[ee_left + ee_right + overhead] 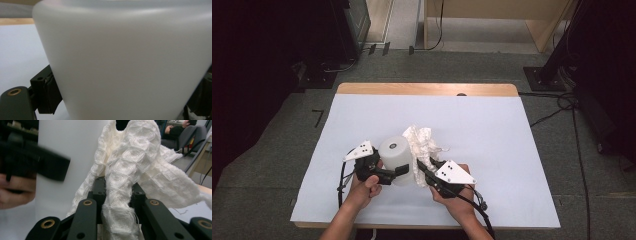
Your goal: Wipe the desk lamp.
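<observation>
A frosted white plastic container stands upright on the white-covered table. My left gripper is shut on its lower part. In the left gripper view the container sits between the two black pads, which press on its sides. A crumpled white waffle-weave cloth lies against the container's right side. My right gripper is shut on that cloth. In the right gripper view the cloth rises from between the shut jaws of the right gripper, and the container stands just to its left.
The table's wooden far edge shows beyond the white cover. Around the table lies grey carpet with cables at the right and dark equipment at the left. A seated person shows far off in the right gripper view.
</observation>
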Available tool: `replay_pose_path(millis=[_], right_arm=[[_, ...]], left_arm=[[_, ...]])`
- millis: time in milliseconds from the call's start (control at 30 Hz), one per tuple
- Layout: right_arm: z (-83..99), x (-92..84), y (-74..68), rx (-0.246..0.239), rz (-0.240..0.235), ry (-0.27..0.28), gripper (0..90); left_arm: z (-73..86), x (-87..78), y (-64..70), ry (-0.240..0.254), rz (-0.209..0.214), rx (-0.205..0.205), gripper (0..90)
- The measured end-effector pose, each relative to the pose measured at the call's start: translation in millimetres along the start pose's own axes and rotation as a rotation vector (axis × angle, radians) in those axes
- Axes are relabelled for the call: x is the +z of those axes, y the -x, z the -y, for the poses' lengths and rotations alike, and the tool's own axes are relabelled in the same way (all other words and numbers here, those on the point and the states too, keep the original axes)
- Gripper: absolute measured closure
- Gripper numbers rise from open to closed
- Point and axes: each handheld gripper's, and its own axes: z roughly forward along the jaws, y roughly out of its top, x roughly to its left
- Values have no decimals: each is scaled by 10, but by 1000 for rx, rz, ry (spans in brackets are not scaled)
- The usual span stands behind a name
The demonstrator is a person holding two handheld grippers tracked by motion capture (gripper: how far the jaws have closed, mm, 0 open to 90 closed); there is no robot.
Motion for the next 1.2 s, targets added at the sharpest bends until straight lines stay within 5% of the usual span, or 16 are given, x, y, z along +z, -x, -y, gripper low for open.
replay_pose_path(millis=[233,667,800,1200], right_arm=[[-135,-130,86,13,38,56,734],[66,41,32,0,11,-30,733],[105,74,43,8,5,-49,730],[-2,-115,327,52,96,9,731]], left_arm=[[57,172,118,-85,-5,61,85],[-54,-44,11,33,-59,0,85],[-58,-73,-2,54,-94,9,85],[133,124,-130,-37,-498,106,85]])
